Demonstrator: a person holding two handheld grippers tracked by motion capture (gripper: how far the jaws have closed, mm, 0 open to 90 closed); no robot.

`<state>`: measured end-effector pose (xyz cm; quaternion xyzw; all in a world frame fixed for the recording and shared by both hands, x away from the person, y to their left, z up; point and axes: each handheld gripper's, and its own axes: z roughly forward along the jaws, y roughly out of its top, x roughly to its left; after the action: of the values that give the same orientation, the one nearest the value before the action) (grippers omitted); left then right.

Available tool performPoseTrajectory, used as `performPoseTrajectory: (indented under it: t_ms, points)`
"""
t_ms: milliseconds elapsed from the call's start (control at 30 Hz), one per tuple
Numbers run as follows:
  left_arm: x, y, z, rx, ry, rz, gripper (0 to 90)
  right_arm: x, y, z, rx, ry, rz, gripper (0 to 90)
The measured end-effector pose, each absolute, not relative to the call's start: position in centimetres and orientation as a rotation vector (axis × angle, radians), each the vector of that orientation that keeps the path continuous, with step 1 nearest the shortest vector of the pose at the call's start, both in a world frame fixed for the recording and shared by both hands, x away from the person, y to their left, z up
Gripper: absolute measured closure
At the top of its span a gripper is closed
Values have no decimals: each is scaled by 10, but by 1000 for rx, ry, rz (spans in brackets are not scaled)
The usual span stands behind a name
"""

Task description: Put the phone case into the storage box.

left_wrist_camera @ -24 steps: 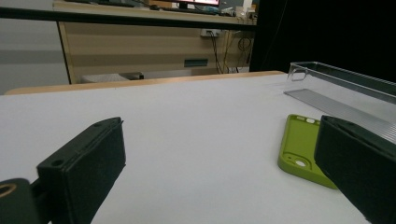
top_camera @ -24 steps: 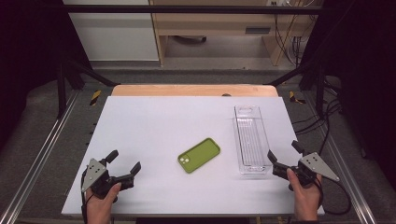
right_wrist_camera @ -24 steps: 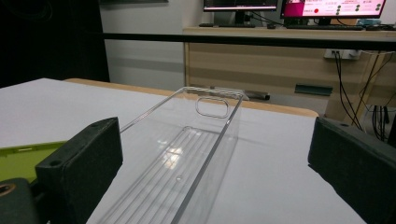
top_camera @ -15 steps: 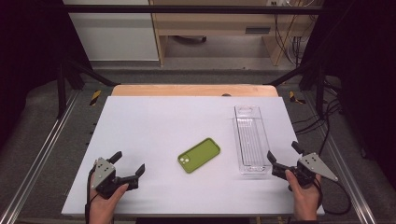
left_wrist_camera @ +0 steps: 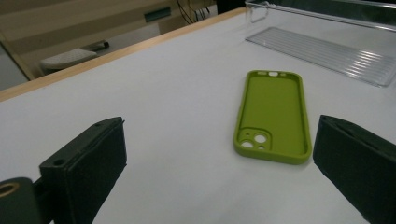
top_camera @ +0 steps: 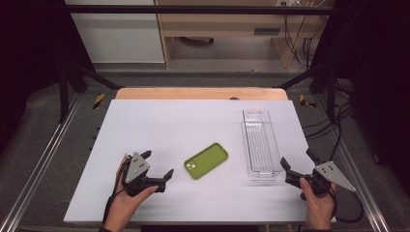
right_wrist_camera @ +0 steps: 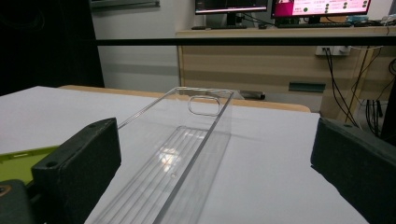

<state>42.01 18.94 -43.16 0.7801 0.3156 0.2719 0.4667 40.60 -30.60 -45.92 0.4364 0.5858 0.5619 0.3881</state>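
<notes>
Just ahead of the open, empty left hand-held gripper [top_camera: 157, 165] lies the green phone case [top_camera: 206, 160].

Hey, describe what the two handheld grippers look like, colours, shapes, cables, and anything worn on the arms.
Both are black handheld tools with two blocky black jaws. The left gripper carries a grey three-cornered plate on top, and a black cable trails back along the forearm. The right gripper has the same grey plate with small holes, and its black cable loops off the table edge. In the gripper views the jaw pads look matte and squared. No sleeves show on the forearms.
</notes>
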Motion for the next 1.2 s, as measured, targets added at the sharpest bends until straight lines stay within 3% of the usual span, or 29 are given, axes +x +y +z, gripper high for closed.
performPoseTrajectory:
  t_ms: [67,267,567,800,967,1067,1100,1133,1200]
  points:
    - [424,168,-428,1989,740,631,23,405,-303,-460,1099,1510,1418,20]
    - [431,143,-427,2012,720,591,35,404,-303,-460,1099,1501,1423,18]
    - [443,128,-434,2048,726,535,45,402,-303,-460,1099,1505,1422,18]
    - [456,128,-438,2034,768,454,125,402,-301,-460,1091,1517,1411,19]
    - [460,124,-443,2047,787,434,261,402,-302,-461,1092,1523,1410,20]
    - [462,121,-446,2071,797,424,400,402,-301,-461,1089,1529,1407,20]
    - [463,120,-447,2084,799,408,486,402,-301,-461,1088,1532,1407,20]
    - [464,119,-449,2094,804,404,486,402,-301,-461,1088,1532,1407,20]
    - [467,117,-452,2126,825,376,640,402,-300,-461,1082,1536,1407,21]
